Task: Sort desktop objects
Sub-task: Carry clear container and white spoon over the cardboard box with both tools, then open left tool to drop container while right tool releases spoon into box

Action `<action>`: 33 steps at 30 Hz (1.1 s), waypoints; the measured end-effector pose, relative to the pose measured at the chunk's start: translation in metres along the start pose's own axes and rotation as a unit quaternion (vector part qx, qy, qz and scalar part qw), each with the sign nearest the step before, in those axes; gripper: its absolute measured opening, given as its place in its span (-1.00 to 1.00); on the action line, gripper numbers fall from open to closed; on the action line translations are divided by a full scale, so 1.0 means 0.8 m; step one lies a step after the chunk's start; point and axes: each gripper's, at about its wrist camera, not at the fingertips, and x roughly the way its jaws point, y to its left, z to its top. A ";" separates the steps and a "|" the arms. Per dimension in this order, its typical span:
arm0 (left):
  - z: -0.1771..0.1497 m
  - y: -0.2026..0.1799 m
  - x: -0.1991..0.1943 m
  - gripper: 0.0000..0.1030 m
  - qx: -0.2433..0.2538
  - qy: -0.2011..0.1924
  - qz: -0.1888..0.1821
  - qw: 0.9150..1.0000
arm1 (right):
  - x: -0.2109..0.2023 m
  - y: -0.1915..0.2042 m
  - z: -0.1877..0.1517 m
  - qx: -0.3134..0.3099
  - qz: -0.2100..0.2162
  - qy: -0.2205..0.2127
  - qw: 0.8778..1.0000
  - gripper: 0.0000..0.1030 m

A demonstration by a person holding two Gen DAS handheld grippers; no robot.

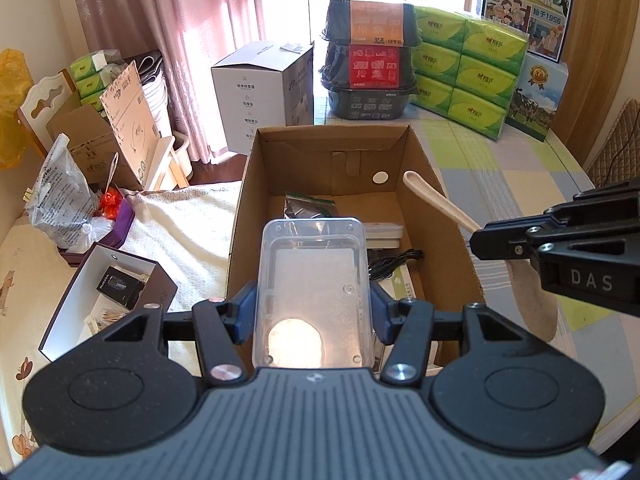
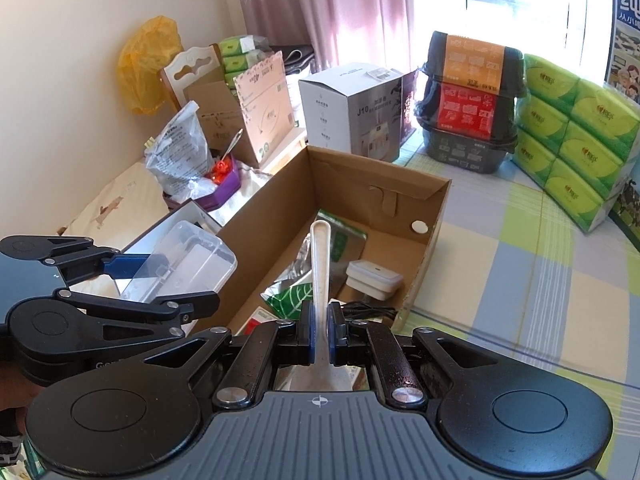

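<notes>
Step in hand, as judged: both held items are over the cardboard box [image 1: 424,200] and look due to go down into it.

How to do it well: lower the clear plastic container [image 1: 312,288] level, so it lands flat on a free patch of box floor rather than on the white adapter [image 2: 374,274] or the black cable [image 1: 394,264] ahead of the left claw. Keep the two claws apart on the way down; the right one sits close off the left claw's right side, so take them in turn. The beige spoon [image 2: 322,264] should go in handle first, clear of the box's right wall, which lies just below it in the left wrist view.

Left claw [image 1: 312,314]: spread wide, blue pads pressed on the container's two long sides, holding it above the near end of the box. Container looks empty.

Right claw [image 2: 319,334]: nearly closed, pinching the spoon at the neck. The handle points forward over the box interior; the bowl is behind the pads, toward the camera.

Foil and green packets [image 2: 296,292] lie on the box floor under the spoon.
</notes>
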 end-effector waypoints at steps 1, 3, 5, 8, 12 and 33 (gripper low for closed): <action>0.000 0.000 0.001 -0.01 0.000 0.001 0.000 1.000 | 0.002 0.000 0.000 -0.001 0.000 0.000 1.000 -0.95; 0.000 0.001 0.004 -0.01 0.000 0.002 -0.002 1.000 | 0.004 0.001 0.001 0.000 0.000 0.001 1.000 -0.95; 0.001 0.003 0.006 -0.01 0.001 0.003 -0.003 1.000 | 0.007 0.001 0.002 0.000 0.000 0.001 1.000 -0.95; 0.003 0.005 0.009 -0.01 0.002 0.004 -0.005 1.000 | 0.009 0.001 0.003 0.003 0.000 0.000 1.000 -0.95; 0.005 0.005 0.014 -0.01 0.003 0.006 -0.008 1.000 | 0.014 -0.003 0.007 0.017 0.004 0.001 1.000 -0.95; -0.009 0.021 0.029 0.17 -0.017 0.011 -0.010 1.000 | 0.041 -0.011 0.011 0.042 0.014 0.009 0.999 -0.95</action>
